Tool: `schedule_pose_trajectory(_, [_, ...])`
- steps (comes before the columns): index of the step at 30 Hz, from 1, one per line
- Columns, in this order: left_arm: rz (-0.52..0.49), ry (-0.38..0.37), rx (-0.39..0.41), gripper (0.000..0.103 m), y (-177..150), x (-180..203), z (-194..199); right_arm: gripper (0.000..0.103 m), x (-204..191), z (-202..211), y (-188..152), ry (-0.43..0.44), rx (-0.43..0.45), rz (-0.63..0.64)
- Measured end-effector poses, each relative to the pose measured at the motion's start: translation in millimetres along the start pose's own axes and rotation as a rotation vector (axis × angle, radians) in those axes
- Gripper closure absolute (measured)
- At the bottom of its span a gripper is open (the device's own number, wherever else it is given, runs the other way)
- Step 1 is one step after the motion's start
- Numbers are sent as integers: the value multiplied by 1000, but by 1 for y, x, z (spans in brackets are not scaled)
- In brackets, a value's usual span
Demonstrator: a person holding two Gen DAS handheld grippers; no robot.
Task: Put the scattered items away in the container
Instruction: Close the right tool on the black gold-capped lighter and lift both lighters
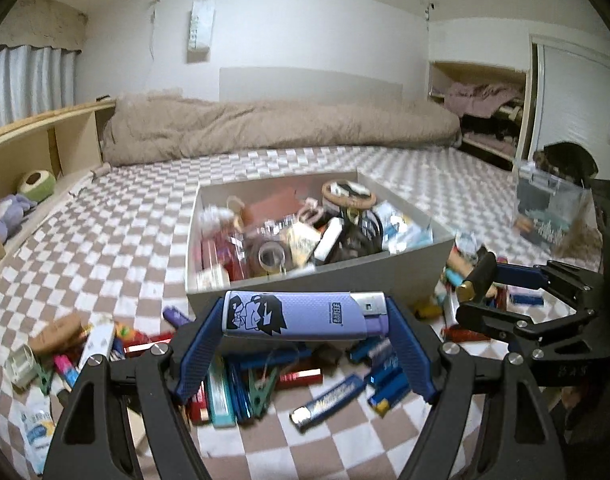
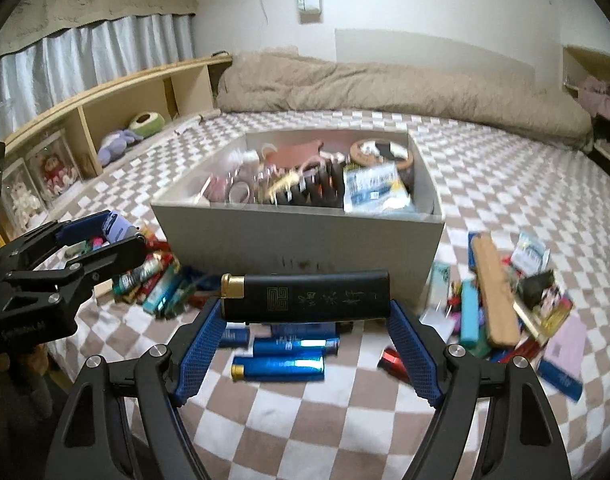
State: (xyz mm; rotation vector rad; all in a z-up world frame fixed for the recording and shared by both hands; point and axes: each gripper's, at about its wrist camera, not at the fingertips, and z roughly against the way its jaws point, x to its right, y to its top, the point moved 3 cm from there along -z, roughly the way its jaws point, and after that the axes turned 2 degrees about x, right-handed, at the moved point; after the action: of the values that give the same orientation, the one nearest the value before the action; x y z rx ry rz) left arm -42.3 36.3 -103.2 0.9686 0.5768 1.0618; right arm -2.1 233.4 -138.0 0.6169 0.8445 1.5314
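Two claws each clamp a lighter crosswise: left claw (image 1: pixel 305 316) holds the purple lighter (image 1: pixel 301 314), right claw (image 2: pixel 305 298) the black lighter (image 2: pixel 305 296), both just short of the box (image 2: pixel 297 232), long axes parallel to its near wall.

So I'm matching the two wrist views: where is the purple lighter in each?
Left wrist: purple lighter at bottom centre, held crosswise in the left gripper.
Right wrist: only its end shows at the left edge, in that same gripper.
Shared landmark: the white box.

Box (image 2: pixel 297 236) on bedspread (image 2: pixel 305 420); lighters (image 2: pixel 281 368) scattered before it.
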Motion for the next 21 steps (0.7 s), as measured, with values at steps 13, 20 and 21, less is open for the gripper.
schedule_pose_trajectory(13, [13, 15, 117, 23, 50, -16, 5, 21, 5, 13, 54, 6, 127, -2])
schedule_pose_trajectory(20, [16, 13, 96, 23, 72, -25, -10, 21, 5, 8, 76, 26, 156, -9])
schedule_pose_trajectory(21, [23, 16, 84, 23, 74, -26, -14, 21, 6, 6, 78, 30, 158, -12])
